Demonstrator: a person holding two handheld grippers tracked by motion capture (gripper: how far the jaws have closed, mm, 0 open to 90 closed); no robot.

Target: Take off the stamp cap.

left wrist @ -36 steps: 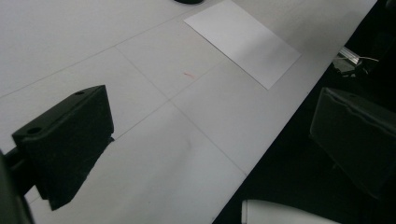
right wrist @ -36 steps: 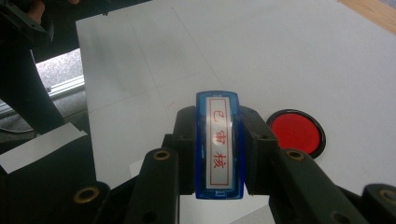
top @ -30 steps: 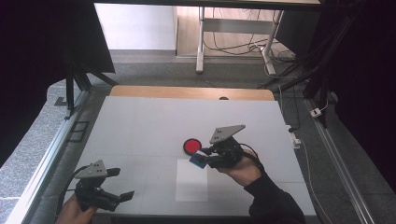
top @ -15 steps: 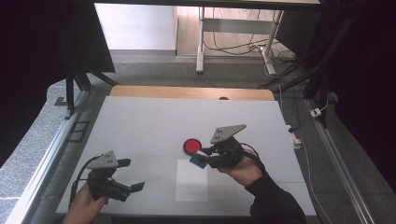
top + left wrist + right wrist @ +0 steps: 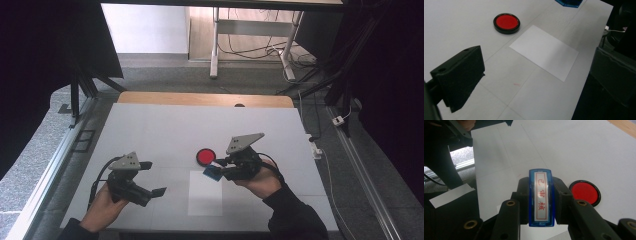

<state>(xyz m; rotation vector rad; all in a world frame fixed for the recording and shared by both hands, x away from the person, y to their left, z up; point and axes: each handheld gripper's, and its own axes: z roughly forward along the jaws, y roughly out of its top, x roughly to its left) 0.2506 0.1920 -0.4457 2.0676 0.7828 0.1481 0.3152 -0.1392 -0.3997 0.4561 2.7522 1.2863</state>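
The right gripper [image 5: 220,167] is clamped on the blue stamp [image 5: 541,197], held above the far right corner of the white paper sheet [image 5: 205,195], just beside the red ink pad [image 5: 205,157]. The left gripper [image 5: 155,177] stands with its jaws apart, apparently empty.

Risks: unpinned, the sheet may slide under pressure; a tilted stamp would print unevenly. The table [image 5: 150,125] has open room, but the sheet lies near its front edge.

Blue stamp, held off the table

Stamp [image 5: 541,198]: narrow blue block, white face with red characters, clamped on edge just beside the red ink pad [image 5: 205,156], over the paper's [image 5: 205,193] far edge.
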